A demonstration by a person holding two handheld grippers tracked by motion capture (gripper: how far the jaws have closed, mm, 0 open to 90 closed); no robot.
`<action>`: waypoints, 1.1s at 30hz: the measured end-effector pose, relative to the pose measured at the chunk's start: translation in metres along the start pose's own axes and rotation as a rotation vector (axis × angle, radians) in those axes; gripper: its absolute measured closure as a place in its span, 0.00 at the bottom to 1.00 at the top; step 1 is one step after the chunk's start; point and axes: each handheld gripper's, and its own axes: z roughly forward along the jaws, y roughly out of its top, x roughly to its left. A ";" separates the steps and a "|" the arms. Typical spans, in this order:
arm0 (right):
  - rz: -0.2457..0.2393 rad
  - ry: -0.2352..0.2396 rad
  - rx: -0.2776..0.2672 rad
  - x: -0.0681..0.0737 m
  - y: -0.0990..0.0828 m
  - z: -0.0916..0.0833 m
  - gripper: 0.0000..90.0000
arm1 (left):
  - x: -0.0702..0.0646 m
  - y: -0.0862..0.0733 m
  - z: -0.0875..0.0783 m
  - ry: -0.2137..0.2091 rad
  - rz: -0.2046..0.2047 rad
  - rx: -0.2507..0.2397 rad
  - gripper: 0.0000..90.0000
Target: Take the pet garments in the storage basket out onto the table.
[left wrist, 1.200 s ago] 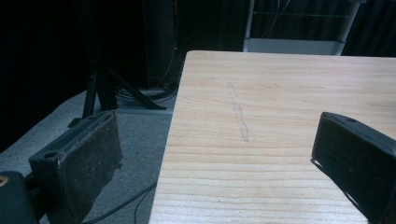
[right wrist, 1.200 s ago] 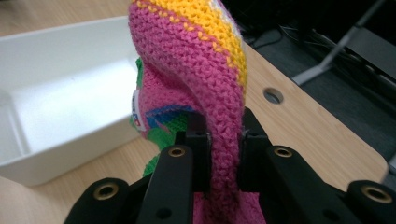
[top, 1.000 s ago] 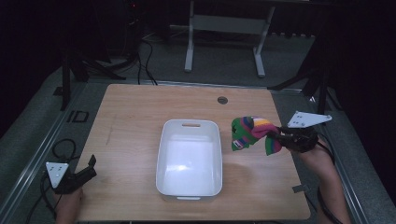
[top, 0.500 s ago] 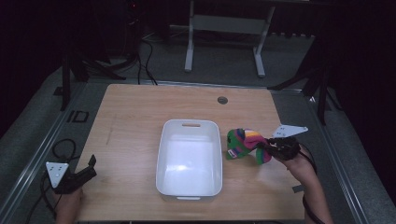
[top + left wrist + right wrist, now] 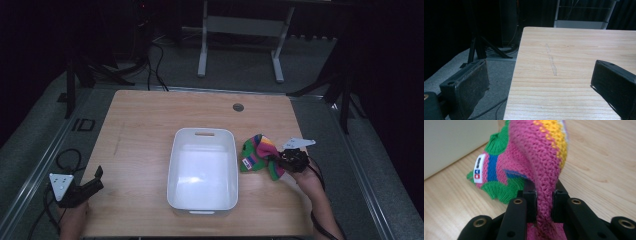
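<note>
Where the light wooden table (image 5: 150, 130) meets the person's right side, the right gripper (image 5: 280, 161) pinches a knitted sock striped in pink, green, yellow and blue (image 5: 259, 154), its jaws drawn tight on a fold of the wool. In the right gripper view the two black jaws press from either side on the pink knit of the sock (image 5: 534, 157), and the fabric bulges out above and below the pinch. A small white label (image 5: 478, 168) with blue and red marks is sewn on the sock near its green ribbed cuff, which lies spread on the tabletop. The sock rests on the wood just beside the right wall of a white rectangular plastic tub (image 5: 203, 167), outside it, with the cuff end nearest the tub; whether it touches the wall I cannot tell. The tub stands near the middle of the table with a slot handle in its far rim, and its pale wall (image 5: 454, 140) shows at the upper left of the right gripper view. The left gripper (image 5: 90, 182) sits at the near left corner of the table, well apart from the tub and the sock, a grey three-cornered plate on its top. In the left gripper view its jaws stand wide apart with nothing between them, above bare wood (image 5: 574, 57) and the table's left edge, where grey carpet (image 5: 496, 72) lies below.
</note>
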 end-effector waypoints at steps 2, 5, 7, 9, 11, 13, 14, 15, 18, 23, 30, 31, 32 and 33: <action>-0.009 -0.012 0.015 0.003 0.000 0.008 0.87 | 0.000 0.000 0.000 0.000 0.000 0.000 0.02; -0.007 -0.012 0.037 0.006 -0.001 0.019 0.86 | 0.000 0.000 0.000 -0.001 -0.002 0.001 0.02; 0.003 -0.015 0.048 0.008 -0.002 0.027 0.86 | 0.000 0.000 0.000 -0.001 -0.001 0.001 0.02; 0.016 -0.017 0.046 0.010 -0.002 0.033 0.85 | 0.000 0.000 0.000 0.000 -0.001 0.000 0.02; 0.026 -0.021 0.037 0.011 -0.003 0.037 0.85 | 0.000 0.000 0.000 -0.001 -0.001 0.001 0.02; 0.029 -0.024 0.041 0.012 -0.001 0.038 0.84 | 0.001 0.000 0.000 -0.001 -0.001 0.001 0.02; 0.022 -0.028 0.044 0.013 0.000 0.037 0.81 | 0.001 0.000 0.000 -0.001 -0.002 0.000 0.02; 0.022 -0.026 0.048 0.013 0.001 0.036 0.78 | 0.001 0.000 0.000 -0.001 -0.002 0.000 0.02; 0.017 -0.024 0.042 0.013 0.003 0.029 0.66 | 0.001 0.000 0.000 -0.003 -0.003 0.000 0.02; 0.014 -0.023 -0.005 0.015 0.006 0.011 0.52 | 0.001 0.000 0.000 -0.003 -0.003 -0.001 0.02; 0.053 -0.031 -0.083 0.012 0.006 -0.021 0.29 | 0.001 0.000 0.000 -0.003 -0.003 -0.002 0.02; 0.061 -0.038 -0.094 0.010 0.005 -0.026 0.28 | 0.001 0.000 0.000 -0.003 -0.003 -0.002 0.02; 0.069 -0.045 -0.107 0.009 0.003 -0.030 0.28 | 0.001 0.000 0.000 -0.004 -0.003 -0.003 0.02; 0.080 -0.053 -0.123 0.008 0.000 -0.034 0.26 | 0.001 0.000 0.000 -0.004 -0.003 -0.003 0.02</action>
